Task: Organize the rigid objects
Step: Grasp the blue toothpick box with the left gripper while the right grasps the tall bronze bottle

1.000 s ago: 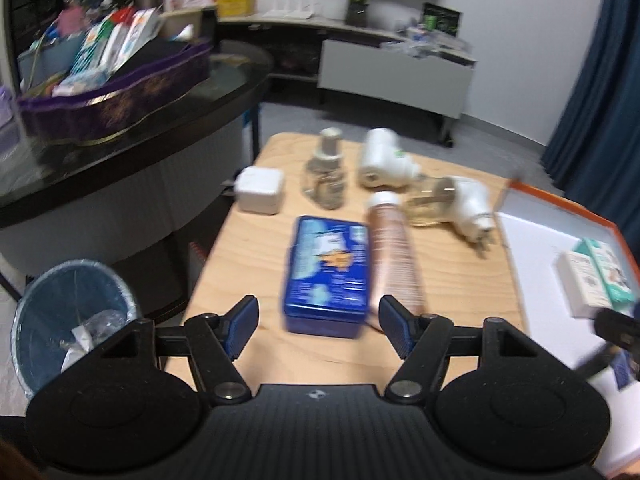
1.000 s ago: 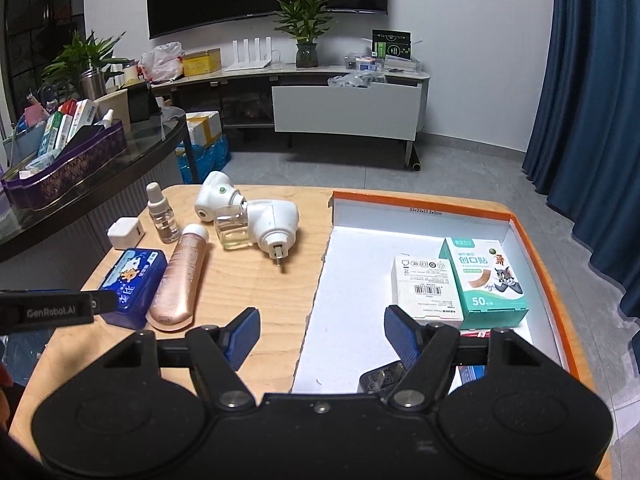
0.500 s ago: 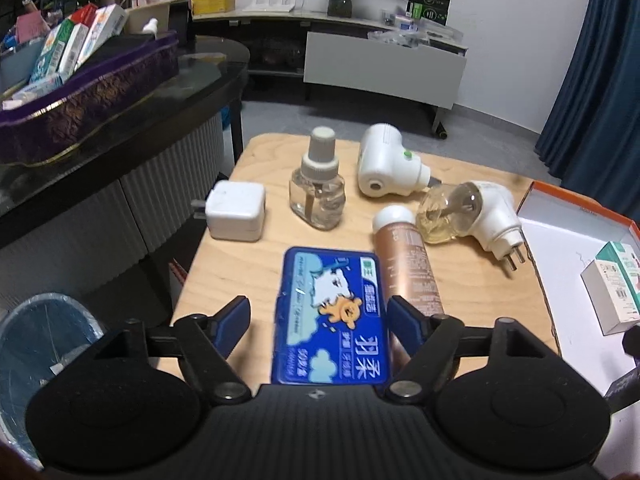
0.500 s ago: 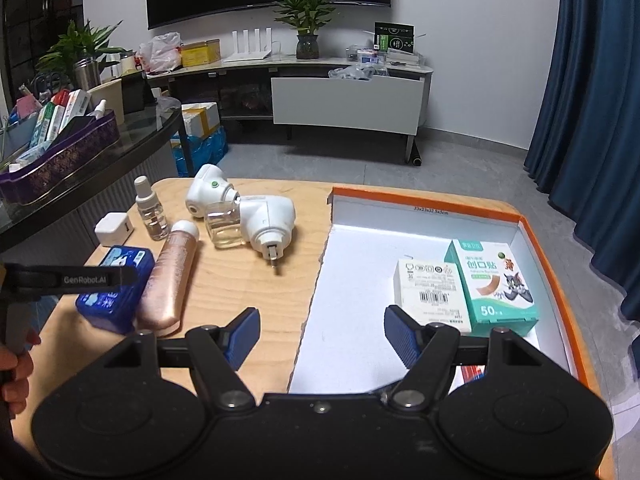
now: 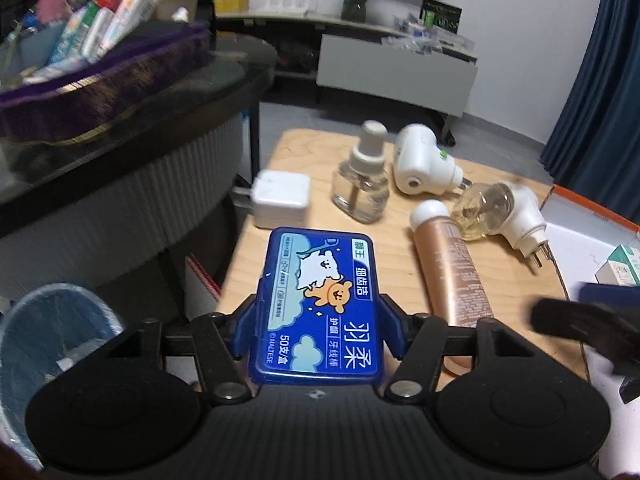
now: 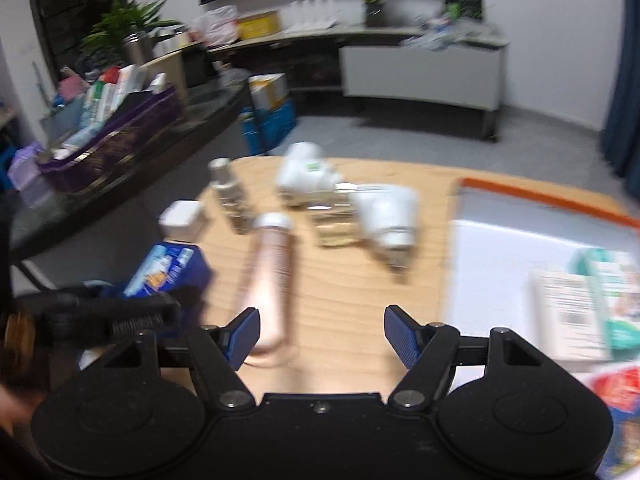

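Observation:
A blue floss-pick box (image 5: pixel 316 304) lies at the near left of the wooden table (image 5: pixel 396 280), between the pads of my left gripper (image 5: pixel 319 332). Its jaws are closing and the pads press on the box's long sides. Beside it lies a rose-gold bottle (image 5: pixel 452 272). Beyond are a white charger cube (image 5: pixel 282 200), a clear refill bottle (image 5: pixel 362 184) and two white plug-in diffusers (image 5: pixel 424 164). In the blurred right wrist view my right gripper (image 6: pixel 322 332) hangs open over bare wood, with the rose-gold bottle (image 6: pixel 268 276) just off its left finger.
A white tray with an orange rim (image 6: pixel 520 196) on the right holds small cartons (image 6: pixel 572 312). Left of the table stands a dark glass table with a purple basket (image 5: pixel 100 80). A blue waste bin (image 5: pixel 52 340) sits on the floor below.
My left gripper moved forward over the blue box and its jaws narrowed onto its sides. My right gripper swung left from the tray to the middle of the table, still open.

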{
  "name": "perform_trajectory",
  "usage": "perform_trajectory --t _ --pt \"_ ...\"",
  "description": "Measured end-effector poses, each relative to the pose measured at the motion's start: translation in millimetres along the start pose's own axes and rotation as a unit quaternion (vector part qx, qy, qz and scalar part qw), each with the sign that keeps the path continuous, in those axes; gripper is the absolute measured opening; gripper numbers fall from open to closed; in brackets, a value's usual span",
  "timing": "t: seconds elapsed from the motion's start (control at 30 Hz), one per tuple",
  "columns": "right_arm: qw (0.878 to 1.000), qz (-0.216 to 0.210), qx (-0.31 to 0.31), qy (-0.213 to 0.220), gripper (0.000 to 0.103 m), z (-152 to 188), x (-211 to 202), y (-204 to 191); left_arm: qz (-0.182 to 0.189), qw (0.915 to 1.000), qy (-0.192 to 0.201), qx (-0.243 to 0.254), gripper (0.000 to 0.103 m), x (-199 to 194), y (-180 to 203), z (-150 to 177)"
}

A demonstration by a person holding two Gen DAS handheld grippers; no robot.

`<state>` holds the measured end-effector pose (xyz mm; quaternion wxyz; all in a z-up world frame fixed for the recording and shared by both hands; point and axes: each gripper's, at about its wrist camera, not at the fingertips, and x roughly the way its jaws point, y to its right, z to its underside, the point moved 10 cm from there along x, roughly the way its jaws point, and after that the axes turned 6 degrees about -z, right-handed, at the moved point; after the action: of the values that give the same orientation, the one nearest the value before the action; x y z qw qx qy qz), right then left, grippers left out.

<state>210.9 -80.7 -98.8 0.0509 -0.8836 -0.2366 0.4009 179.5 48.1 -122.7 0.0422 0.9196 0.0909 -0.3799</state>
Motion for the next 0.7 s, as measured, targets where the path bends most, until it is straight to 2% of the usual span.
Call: perform_trajectory --t 0.13,0.23,0.27,0.37,0.43,0.47,0.7 --pt "1.0 -0.006 0.014 -0.022 0.081 -12 44 -14 0.0 0.9998 0.009 -0.015 0.063 -12 -12 -3" --pt "0.999 0.015 0.001 -0.036 0.081 -14 72 -19 -0.01 0.9996 0.023 -0.013 0.063 -17 -20 -7" --pt "0.999 0.022 -0.003 -0.038 0.076 -15 80 -20 -0.01 0.9996 0.023 -0.014 0.063 -16 -21 -8" --pt "0.998 0.05 -0.026 -0.025 0.076 -21 91 -22 -0.006 0.9996 0.021 -0.018 0.063 -14 -24 -8" --pt "0.997 0.064 -0.037 -0.02 0.065 -24 94 -23 -0.008 0.9995 0.022 -0.019 0.063 -12 -26 -8" --pt "0.997 0.069 -0.039 -0.013 0.046 -25 93 -22 -0.009 0.9995 0.021 -0.021 0.063 -12 -27 -8" --pt "0.999 0.052 -0.01 0.004 0.045 -13 60 -18 0.005 0.9995 0.027 -0.018 0.063 -23 -22 -7"
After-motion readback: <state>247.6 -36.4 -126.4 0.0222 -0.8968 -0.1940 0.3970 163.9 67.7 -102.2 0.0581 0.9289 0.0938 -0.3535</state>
